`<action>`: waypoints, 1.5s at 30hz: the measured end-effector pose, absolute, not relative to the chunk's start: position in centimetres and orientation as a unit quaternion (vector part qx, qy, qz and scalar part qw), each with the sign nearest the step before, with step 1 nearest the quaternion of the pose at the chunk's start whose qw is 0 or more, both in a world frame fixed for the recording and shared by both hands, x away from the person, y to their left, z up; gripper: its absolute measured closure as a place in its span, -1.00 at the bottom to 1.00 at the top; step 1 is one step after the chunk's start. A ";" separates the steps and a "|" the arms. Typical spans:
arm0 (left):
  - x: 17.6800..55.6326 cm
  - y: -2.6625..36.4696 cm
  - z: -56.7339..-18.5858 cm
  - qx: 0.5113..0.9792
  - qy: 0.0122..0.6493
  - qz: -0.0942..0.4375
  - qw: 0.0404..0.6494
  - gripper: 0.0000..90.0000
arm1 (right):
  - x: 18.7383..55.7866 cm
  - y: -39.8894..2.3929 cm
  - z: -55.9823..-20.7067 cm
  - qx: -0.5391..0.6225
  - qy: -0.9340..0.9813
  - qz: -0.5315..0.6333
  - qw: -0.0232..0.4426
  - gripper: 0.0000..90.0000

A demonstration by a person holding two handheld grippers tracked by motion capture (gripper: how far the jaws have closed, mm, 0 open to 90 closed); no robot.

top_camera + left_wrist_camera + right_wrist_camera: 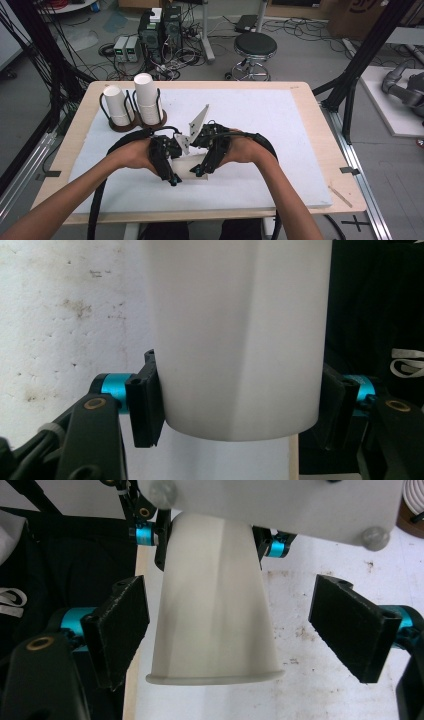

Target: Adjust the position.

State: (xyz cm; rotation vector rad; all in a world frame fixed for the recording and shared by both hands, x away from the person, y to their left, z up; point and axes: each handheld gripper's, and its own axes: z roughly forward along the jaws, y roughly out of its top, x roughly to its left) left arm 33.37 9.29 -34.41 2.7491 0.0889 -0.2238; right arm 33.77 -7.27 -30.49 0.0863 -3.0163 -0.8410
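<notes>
Your left gripper (235,405) clamps the white paper cup (240,340) near its base, held above the white foam board (280,130); your right gripper (230,630) gapes around its rim end, pads clear.

You worked at a light wooden table (310,107) topped with a white foam board (260,115). Beyond its far edge a round black stool (255,47) on a chrome base stood on the grey floor (300,60). Left of the stool sat computer towers (160,30) and small power boxes (126,48) among tangled cables (195,50). Black frame posts (367,55) rose at the table's right, and more posts strung with cables at its left.
</notes>
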 end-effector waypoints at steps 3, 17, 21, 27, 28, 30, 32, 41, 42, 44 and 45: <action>33.4 9.2 -34.4 0.979 0.029 -0.077 0.188 -0.22 | 33.7 -7.3 -30.4 0.027 -0.962 -0.270 0.007 -0.62; 33.3 9.7 -34.6 0.972 0.023 -0.072 0.221 -0.22 | 33.5 -7.9 -29.7 0.029 -0.954 -0.299 0.001 -0.62; 32.7 10.0 -34.8 0.958 0.050 -0.083 0.270 -0.22 | 33.5 -8.3 -29.5 0.028 -0.950 -0.312 -0.001 -0.62; 32.6 10.9 -34.8 0.954 0.044 -0.073 0.287 -0.22 | 33.4 -9.2 -29.4 0.017 -0.939 -0.344 -0.001 -0.62; 32.6 11.1 -34.7 0.953 0.042 -0.070 0.292 -0.22 | 33.4 -9.4 -29.5 0.014 -0.938 -0.346 -0.002 -0.62; 32.5 11.5 -34.9 0.949 0.044 -0.072 0.304 -0.22 | 33.4 -9.7 -29.8 0.010 -0.937 -0.351 -0.001 -0.62; 32.3 11.8 -35.0 0.945 0.045 -0.071 0.316 -0.22 | 33.3 -10.0 -29.9 0.010 -0.933 -0.361 -0.001 -0.62; 32.0 13.6 -35.8 0.919 0.063 -0.066 0.384 -0.22 | 33.0 -11.6 -30.2 0.000 -0.915 -0.403 -0.007 -0.62; 31.9 13.8 -35.8 0.916 0.064 -0.065 0.390 -0.22 | 33.0 -11.8 -30.2 -0.001 -0.914 -0.406 -0.008 -0.62; 31.8 14.1 -35.9 0.908 0.072 -0.068 0.408 -0.22 | 32.9 -12.1 -30.4 -0.003 -0.911 -0.412 -0.006 -0.62; 31.7 14.3 -36.0 0.904 0.072 -0.067 0.416 -0.22 | 32.9 -12.2 -30.6 -0.004 -0.909 -0.417 -0.006 -0.62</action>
